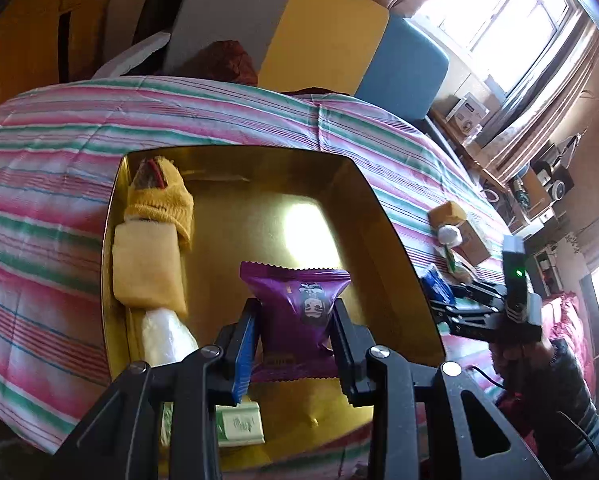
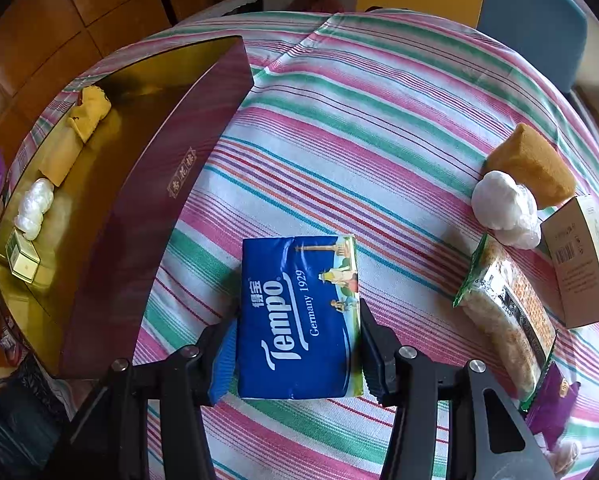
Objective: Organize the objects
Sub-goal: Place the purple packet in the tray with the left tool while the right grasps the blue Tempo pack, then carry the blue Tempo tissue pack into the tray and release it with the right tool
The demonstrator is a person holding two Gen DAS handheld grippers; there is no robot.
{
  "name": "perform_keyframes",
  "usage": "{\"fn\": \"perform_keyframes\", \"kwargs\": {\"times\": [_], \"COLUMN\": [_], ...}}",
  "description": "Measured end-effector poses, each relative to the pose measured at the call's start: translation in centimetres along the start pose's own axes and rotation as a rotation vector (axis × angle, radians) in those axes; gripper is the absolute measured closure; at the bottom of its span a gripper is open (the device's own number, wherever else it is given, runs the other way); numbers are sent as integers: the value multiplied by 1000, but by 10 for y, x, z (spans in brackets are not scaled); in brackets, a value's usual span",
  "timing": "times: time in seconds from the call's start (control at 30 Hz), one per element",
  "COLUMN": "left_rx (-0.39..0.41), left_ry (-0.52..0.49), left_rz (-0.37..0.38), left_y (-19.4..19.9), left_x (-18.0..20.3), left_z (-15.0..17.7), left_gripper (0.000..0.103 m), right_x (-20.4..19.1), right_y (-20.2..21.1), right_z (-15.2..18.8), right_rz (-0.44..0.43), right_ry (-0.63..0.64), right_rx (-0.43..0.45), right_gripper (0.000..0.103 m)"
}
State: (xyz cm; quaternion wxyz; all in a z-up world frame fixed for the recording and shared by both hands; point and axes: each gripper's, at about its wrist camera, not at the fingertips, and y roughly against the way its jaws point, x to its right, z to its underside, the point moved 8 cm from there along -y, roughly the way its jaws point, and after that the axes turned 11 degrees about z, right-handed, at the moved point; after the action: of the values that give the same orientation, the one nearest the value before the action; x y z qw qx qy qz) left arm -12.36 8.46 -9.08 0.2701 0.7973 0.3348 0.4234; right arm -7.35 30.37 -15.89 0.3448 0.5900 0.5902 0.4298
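Observation:
My left gripper (image 1: 295,320) is shut on a purple snack packet (image 1: 299,312) and holds it over the gold-lined box (image 1: 383,240). In the box's left side lie a yellow cloth (image 1: 159,200), a pale yellow pad (image 1: 145,268), a white plastic wad (image 1: 165,336) and a small green-white carton (image 1: 239,426). My right gripper (image 2: 297,328) is shut on a blue Tempo tissue pack (image 2: 299,316), just above the striped cloth (image 2: 359,120), right of the box's maroon wall (image 2: 147,216).
On the cloth's right side lie an orange sponge (image 2: 531,164), a white plastic wad (image 2: 505,210), a brown carton (image 2: 579,264), a long cracker packet (image 2: 507,312) and a purple packet (image 2: 551,404). Chairs (image 1: 323,32) stand beyond the table's far edge.

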Motion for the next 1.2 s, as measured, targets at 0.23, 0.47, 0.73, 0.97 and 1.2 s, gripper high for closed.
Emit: {"fn": "perform_keyframes", "kwargs": {"times": [0.23,0.47,0.73,0.97,1.2], "left_rx": [-12,-67,-126,-89,50], "left_ry": [9,-25,3,-9,-59], "left_rz": [-80,-170,-233,-225,-214], "left_y": [-36,-73,-102,-86,-23], "left_x": [-32,-66,-99,-96,-58], "left_z": [-46,-75,-90,-89,-68], "left_gripper": [69,69,66,54,53], "right_x": [-11,-15,-16,-19,-20], "right_y": [9,9,7,-3,-2], "right_z": [10,7,5,-4,-3], "right_rz": [16,28,29,28,35], "right_ry": [21,43,43,42,41], "right_rx": [17,24,24,27,36], "right_gripper": [50,50,50,49,50]}}
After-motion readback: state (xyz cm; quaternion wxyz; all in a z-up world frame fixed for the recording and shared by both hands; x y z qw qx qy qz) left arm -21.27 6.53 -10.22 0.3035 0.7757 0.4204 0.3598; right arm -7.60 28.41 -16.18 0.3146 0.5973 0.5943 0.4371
